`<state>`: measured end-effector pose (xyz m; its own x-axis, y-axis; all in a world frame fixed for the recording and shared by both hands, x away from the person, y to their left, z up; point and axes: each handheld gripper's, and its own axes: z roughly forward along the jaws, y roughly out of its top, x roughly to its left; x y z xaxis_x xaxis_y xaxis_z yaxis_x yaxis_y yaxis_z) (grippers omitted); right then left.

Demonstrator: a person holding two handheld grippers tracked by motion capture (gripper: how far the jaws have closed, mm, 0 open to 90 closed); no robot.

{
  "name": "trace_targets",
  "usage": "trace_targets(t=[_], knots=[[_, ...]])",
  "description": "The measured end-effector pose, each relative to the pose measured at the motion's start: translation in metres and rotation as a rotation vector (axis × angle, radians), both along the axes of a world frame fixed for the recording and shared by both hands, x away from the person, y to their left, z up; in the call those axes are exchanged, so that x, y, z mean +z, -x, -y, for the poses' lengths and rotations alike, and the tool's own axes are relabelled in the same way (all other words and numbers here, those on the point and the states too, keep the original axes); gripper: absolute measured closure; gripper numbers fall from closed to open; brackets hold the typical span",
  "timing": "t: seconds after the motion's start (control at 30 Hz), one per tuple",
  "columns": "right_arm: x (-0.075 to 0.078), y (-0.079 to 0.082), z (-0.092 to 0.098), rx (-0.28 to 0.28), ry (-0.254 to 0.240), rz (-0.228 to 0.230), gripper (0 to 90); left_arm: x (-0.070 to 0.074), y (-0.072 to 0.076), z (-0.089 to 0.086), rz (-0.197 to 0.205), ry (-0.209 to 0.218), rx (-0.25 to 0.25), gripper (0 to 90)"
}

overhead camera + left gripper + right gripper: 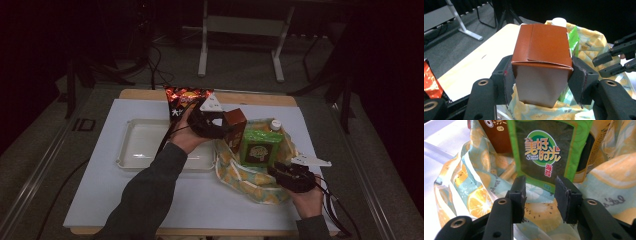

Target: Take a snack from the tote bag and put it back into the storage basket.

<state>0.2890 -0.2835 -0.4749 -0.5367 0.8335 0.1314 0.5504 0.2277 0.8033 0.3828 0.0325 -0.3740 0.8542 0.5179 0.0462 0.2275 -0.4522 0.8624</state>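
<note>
**Brown carton pinched over the fruit-print bag**

My left gripper has its jaws pinching the brown carton by its two sides, upright over the open fruit-print bag at the right of the desk. My right gripper sits low at the bag's near edge, jaws spread with nothing between them, just before the green seaweed packet. Its label reads "Sweet Hour" under large Chinese characters. Behind it a white bottle cap pokes up. A white tray lies left of the bag, and a red snack bag stands beyond it; I can't read its print.
</note>
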Motion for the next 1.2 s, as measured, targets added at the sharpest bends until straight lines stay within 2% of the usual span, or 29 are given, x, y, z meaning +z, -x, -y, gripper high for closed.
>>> trace_targets(t=[0.17,0.4,0.73,0.97,1.2], knots=[[0.0,0.0,0.0,0.002,0.0,0.0,61.2,-0.001,0.003,-0.003,0.001,-0.009,-0.015,42.6],[0.001,0.001,0.0,0.002,-0.005,0.006,61.3,0.001,0.013,0.003,0.02,-0.021,-0.059,42.6],[0.007,0.004,0.006,-0.007,-0.024,0.021,61.6,0.006,0.02,0.012,0.015,0.001,-0.109,42.6],[0.008,0.004,0.008,-0.007,-0.026,0.021,61.6,0.01,0.023,0.021,-0.001,0.04,-0.138,42.7],[0.008,0.005,0.008,-0.008,-0.03,0.023,61.6,0.014,0.029,0.033,0.006,0.035,-0.172,42.7]])
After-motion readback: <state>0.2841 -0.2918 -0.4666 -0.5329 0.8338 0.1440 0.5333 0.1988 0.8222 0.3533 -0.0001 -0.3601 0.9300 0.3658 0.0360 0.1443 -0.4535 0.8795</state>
